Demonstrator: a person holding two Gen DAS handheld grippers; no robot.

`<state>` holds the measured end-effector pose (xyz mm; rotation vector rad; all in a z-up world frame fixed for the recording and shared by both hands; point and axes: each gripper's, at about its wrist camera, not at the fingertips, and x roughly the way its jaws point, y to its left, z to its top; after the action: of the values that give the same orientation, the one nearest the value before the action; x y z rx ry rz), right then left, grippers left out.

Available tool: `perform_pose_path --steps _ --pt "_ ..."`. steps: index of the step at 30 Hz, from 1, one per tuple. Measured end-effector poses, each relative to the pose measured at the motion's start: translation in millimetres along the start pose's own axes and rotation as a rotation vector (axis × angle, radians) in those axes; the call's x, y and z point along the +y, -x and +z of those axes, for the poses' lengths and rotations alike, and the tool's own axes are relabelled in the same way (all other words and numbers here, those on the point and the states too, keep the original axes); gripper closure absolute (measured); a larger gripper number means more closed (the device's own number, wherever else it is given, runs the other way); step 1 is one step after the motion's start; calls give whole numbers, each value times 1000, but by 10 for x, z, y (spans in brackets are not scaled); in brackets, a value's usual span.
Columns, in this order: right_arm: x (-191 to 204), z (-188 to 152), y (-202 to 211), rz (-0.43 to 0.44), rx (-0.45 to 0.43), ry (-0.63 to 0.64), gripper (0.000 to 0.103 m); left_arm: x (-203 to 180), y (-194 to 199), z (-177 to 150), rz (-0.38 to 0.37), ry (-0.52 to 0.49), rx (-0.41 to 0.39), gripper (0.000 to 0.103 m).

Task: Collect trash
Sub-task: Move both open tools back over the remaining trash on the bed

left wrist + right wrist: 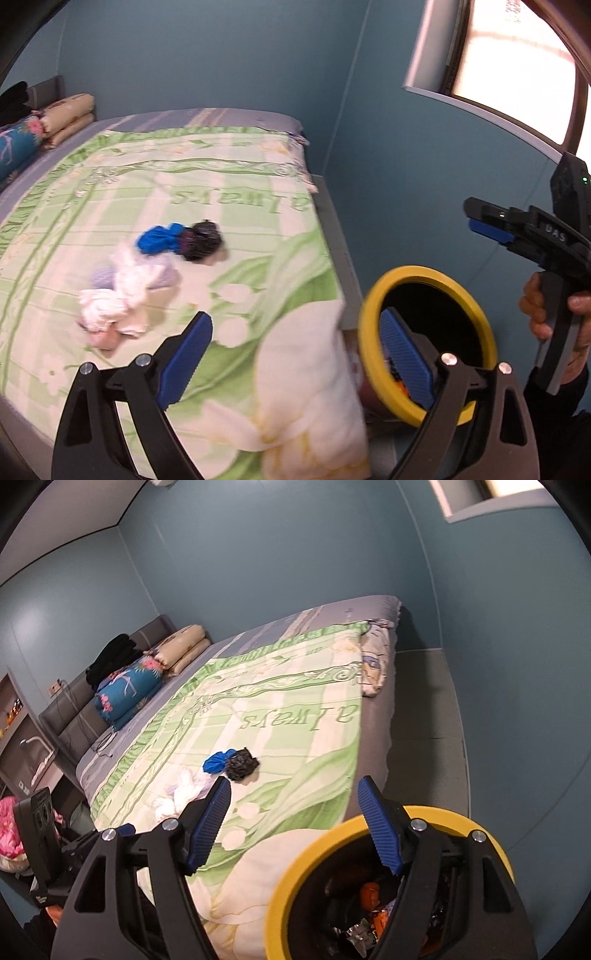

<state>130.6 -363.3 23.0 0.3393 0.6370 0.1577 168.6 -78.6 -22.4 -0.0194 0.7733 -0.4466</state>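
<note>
Trash bin (388, 886) with the yellow rim stands nearest, beside the bed (332, 229), ready to receive. Both the right gripper (295, 819) and the left gripper (295, 354) are wide, empty. Farther, 3 trash lumps wait on the blanket (288, 716): white tissues (118, 302), a blue wad (157, 238), a black wad (203, 242).

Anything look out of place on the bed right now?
Yes: crumpled white tissues and a blue-and-black wad lie loose mid-quilt, uncollected. The yellow-rimmed bin beside the bed already holds wrappers.

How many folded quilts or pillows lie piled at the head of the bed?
2: a blue flowered one nearer the camera, and a beige one beyond it, toward the wall. Black clothing behind them may hide more.
</note>
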Motion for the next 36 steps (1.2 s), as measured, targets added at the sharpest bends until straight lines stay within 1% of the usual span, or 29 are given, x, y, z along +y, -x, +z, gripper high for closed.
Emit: perform_pose_path --steps 5,9,13,23,28,30,36 --pt "214 75 -224 21 36 35 35 356 69 30 51 41 -12 14" --pt "392 109 -419 39 66 62 35 623 68 52 72 81 -8 14" --pt "561 157 -653 49 96 91 35 812 27 60 92 100 3 14" --pt "1005 256 -1503 55 205 184 35 1329 -312 68 92 155 59 14" --pt "1198 283 -1965 40 254 227 35 1575 -484 45 85 182 86 14" --pt "1267 299 -2152 21 271 249 35 1659 -545 34 77 188 95 14" --pt "1416 314 -2684 -17 327 291 35 1762 -670 45 42 180 113 15"
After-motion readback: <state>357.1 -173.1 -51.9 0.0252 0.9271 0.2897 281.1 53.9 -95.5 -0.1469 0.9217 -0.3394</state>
